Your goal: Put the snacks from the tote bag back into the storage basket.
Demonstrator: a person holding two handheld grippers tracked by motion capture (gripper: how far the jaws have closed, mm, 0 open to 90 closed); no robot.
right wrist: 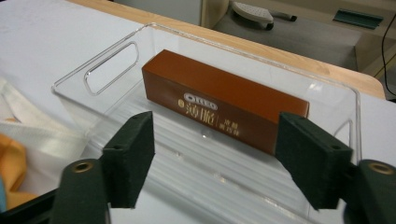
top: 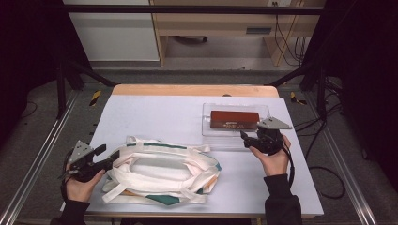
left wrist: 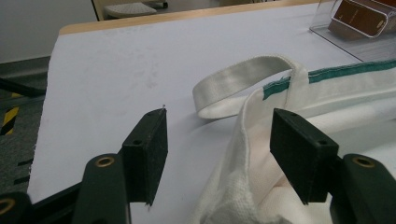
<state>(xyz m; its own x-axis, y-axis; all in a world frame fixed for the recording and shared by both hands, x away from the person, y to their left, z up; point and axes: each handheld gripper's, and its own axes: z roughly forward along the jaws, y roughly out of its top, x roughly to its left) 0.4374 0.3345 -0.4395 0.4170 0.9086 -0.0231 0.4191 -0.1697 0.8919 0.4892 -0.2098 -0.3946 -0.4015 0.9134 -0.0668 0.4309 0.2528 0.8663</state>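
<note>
The left tongs [top: 104,154] sit at the left end of a white cloth bag [top: 162,171] that lies flat on the desk [top: 155,115], and their jaws are spread wide. In the left gripper view the tongs [left wrist: 219,154] straddle the bag's near edge [left wrist: 243,186]: the fold of white fabric rises between the two pads, closer to the pad on the right of that view, though whether it touches that pad I cannot tell. Just past the pads a white strap loop [left wrist: 243,81] curls up off the desk, and a green trim band [left wrist: 327,77] runs along the bag's rim away from the tongs. An orange patch of the bag shows at the lower left of the right gripper view. Further right, the right tongs [top: 245,138] hover at the near rim of a clear plastic tray [top: 209,110], jaws likewise spread and holding nothing. In the right gripper view these tongs [right wrist: 215,156] frame a brown box [right wrist: 224,100] with pale lettering, which lies on its long side inside the tray [right wrist: 107,67], beyond the pads and apart from both. The tray stands just beyond the bag's right end, with a slot handle in the wall on that view's left.
</note>
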